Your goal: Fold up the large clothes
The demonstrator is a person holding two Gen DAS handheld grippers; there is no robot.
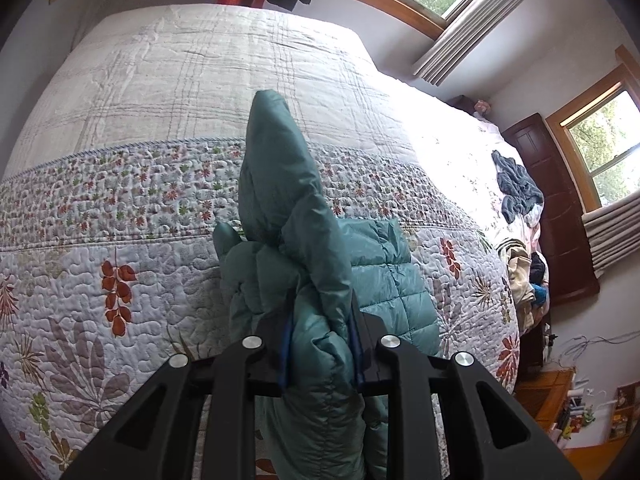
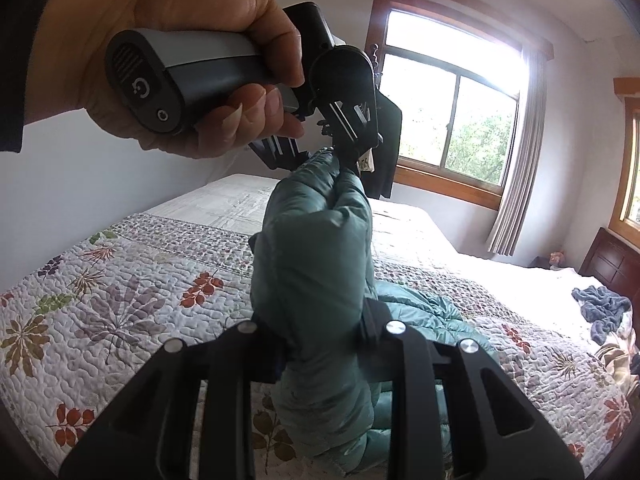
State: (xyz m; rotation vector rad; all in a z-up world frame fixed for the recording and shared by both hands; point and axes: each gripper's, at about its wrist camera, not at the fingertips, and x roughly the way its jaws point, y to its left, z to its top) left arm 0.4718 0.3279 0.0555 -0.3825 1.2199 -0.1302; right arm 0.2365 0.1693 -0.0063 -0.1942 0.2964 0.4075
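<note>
Left gripper (image 1: 322,344) clamped on a bunched jacket (image 1: 280,184) fold; right gripper (image 2: 324,344) likewise pinching jacket fabric. Lifted at both grips above the bed (image 1: 160,80), lower part resting crumpled on the quilt. Judged early: no neat fold showing, flattening and folding left. No containers visible.

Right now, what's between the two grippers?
A taut span of the teal puffer jacket. The right wrist view shows it running from the right gripper up to the left gripper, both clamped on it, above the quilted bed.
</note>
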